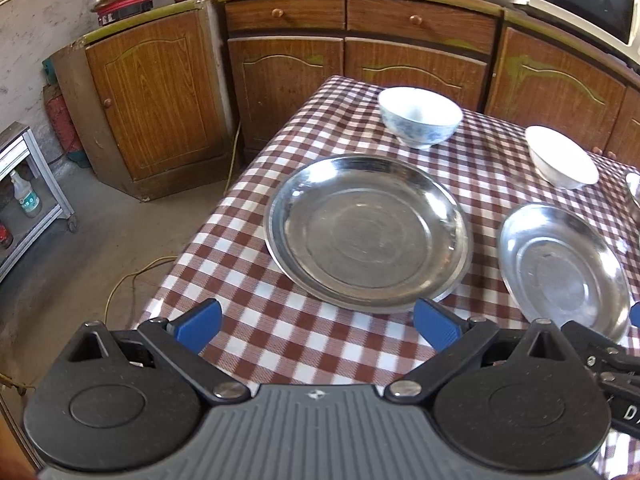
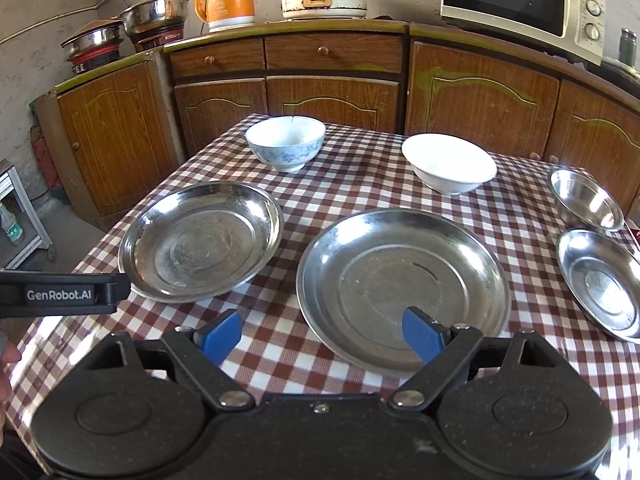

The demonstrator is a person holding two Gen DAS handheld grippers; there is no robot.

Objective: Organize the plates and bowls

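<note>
We see both claws, left gripper (image 1: 318,326) and right gripper (image 2: 322,334), spread; round shiny steel plates (image 2: 200,240) and glazed ceramic bowls (image 2: 285,142) sit empty on the checkered tablecloth (image 2: 360,184).

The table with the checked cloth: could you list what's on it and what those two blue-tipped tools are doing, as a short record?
Surface: table with red-and-white checked cloth
Plates: left steel plate; middle steel plate; small steel plate at right
Bowls: blue-patterned white bowl; plain white bowl; small steel bowl
Stacking: none, every piece stands apart
Left gripper: fingers open, holding nothing, facing the left steel plate
Right gripper: fingers open, holding nothing, one fingertip over the middle steel plate's near rim
</note>
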